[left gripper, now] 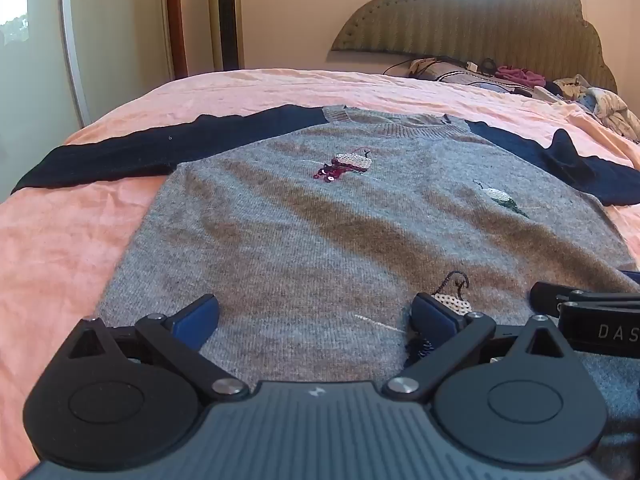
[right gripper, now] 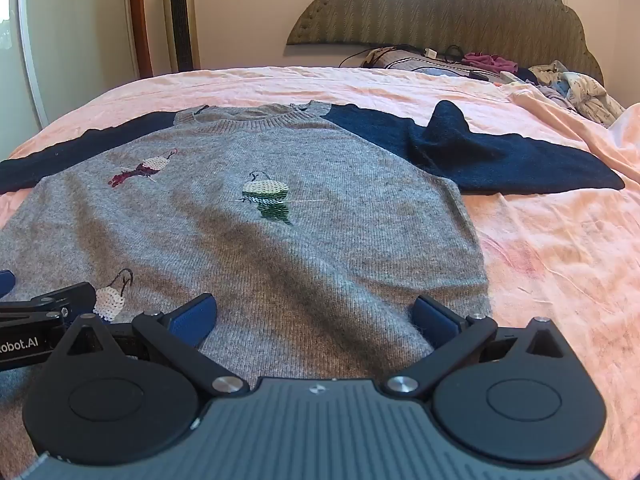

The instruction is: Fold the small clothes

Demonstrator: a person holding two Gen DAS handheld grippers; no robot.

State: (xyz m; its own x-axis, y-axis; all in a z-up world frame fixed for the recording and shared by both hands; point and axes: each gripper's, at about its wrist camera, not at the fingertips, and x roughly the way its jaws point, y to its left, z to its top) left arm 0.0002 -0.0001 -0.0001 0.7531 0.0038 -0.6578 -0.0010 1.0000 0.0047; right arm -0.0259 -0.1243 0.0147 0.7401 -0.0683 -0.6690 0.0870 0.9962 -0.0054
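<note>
Left wrist view: a grey sweater (left gripper: 320,240) is seen spread flat and unfolded on the pink bed (left gripper: 60,240), both sleeves out, while the left gripper (left gripper: 316,316) and right gripper (right gripper: 314,314) are held wide and empty above its hem.

Sweaters: one grey sweater (right gripper: 304,248), spread flat on the bed (right gripper: 560,264)
Navy sleeves: two, a left sleeve (left gripper: 120,156) and a right sleeve (right gripper: 500,160)
Sequin bird motifs: three, a red motif (right gripper: 144,168), a green motif (right gripper: 268,196), a white motif (right gripper: 110,302)
Grippers: two, the left gripper (left gripper: 316,320) and the right gripper (right gripper: 312,320)
Headboards: one headboard (right gripper: 440,12)
Clothes piles: one clothes pile (right gripper: 572,88) by the headboard
Tower fans: one tower fan (right gripper: 180,16)
</note>
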